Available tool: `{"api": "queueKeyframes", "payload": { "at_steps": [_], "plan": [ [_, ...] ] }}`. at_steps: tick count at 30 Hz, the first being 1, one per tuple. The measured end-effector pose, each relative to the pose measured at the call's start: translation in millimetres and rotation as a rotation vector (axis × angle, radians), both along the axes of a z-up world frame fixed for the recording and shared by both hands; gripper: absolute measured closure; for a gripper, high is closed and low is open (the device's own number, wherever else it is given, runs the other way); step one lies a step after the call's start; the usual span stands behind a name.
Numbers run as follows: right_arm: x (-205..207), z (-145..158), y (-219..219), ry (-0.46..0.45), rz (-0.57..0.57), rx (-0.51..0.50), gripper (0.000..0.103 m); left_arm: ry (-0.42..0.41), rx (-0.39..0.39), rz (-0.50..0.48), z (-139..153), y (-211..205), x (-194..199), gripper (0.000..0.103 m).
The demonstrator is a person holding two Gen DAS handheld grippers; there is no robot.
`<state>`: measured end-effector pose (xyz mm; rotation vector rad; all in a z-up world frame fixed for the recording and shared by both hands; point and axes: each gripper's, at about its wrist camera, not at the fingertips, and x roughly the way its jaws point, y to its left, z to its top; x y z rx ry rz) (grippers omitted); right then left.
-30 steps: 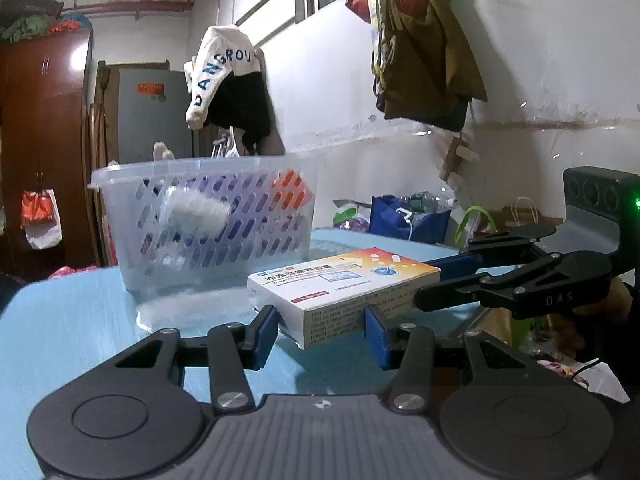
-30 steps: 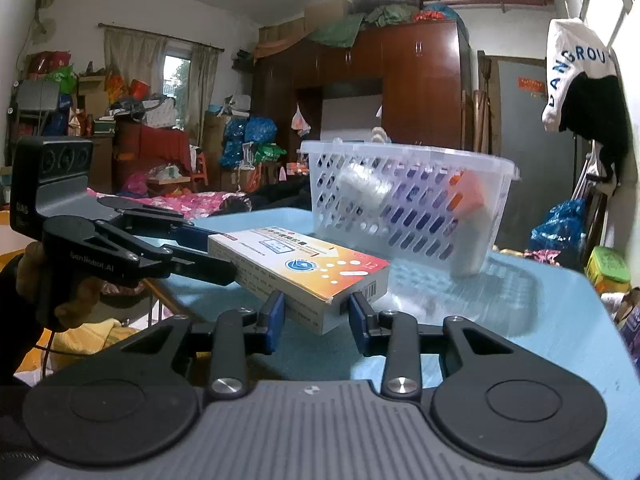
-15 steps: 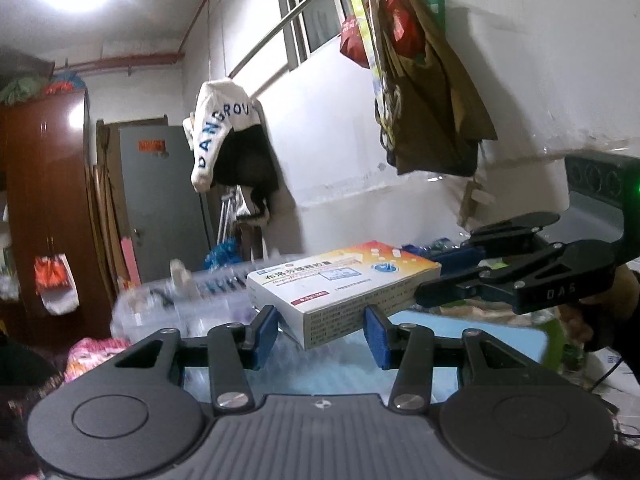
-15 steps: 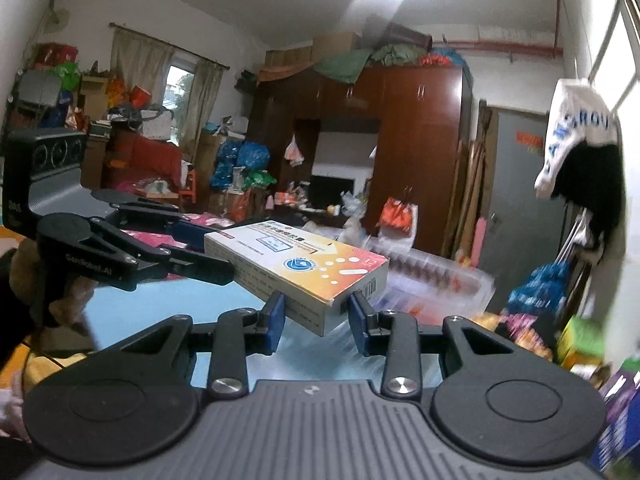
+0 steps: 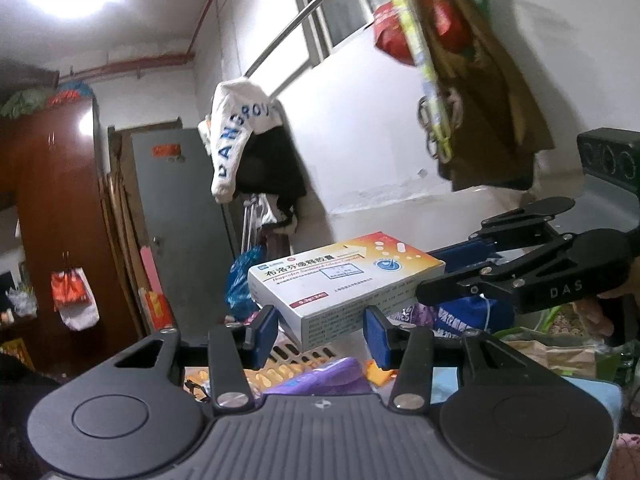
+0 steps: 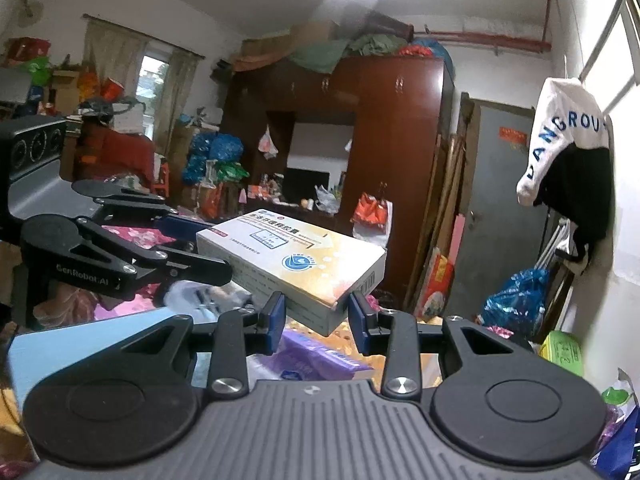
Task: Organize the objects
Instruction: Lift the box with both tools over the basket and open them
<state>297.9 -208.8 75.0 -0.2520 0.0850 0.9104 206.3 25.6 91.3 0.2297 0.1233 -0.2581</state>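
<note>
Left gripper and right gripper both clamp the box; basket below mostly hidden, contents blurred.

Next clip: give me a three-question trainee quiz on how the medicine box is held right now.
1. True or false: the medicine box rests on the table.
2. How many grippers clamp it? A) one B) two
3. Fill in: below the box, a ____ packet lies in view.

Key: 1. False; it hangs in the air. 2. B; the left gripper and right gripper each hold one end between blue fingers. 3. Purple.
</note>
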Motion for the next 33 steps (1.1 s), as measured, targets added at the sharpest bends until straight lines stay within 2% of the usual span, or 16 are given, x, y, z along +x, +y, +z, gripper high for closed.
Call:
{"api": "queueKeyframes", "payload": {
  "at_steps": [10,18,20,21,22,24,28,29,31,33],
  "plan": [
    [45,-20,7,0.113,-0.033,-0.012,0.065,0.134,-0.032,0.058,-17,10,65,0.052],
    [51,-22,8,0.157,-0.054,-0.046,0.064,0.181,-0.022,0.093,-24,7,80,0.051],
    [54,-23,10,0.162,-0.068,-0.063,0.061,0.198,-0.021,0.108,-26,6,85,0.047],
    [52,-23,10,0.146,-0.093,-0.078,0.050,0.195,-0.022,0.124,-27,6,85,0.043],
    [48,-22,10,0.122,-0.124,-0.084,0.030,0.189,-0.022,0.135,-27,6,84,0.041],
    [41,-18,1,0.098,-0.137,-0.063,0.005,0.165,-0.030,0.131,-25,8,74,0.031],
    [17,-9,-29,0.110,-0.192,0.042,0.000,0.122,-0.129,0.090,-15,24,35,0.026],
    [6,-12,-36,0.096,-0.208,0.052,0.000,0.115,-0.137,0.092,-16,27,22,0.022],
    [-11,-23,-51,0.101,-0.263,0.063,0.000,0.125,-0.132,0.126,-23,33,-7,0.020],
    [-26,-46,-61,0.182,-0.295,0.068,0.000,0.179,-0.118,0.192,-39,43,-32,0.020]
  ]
}}
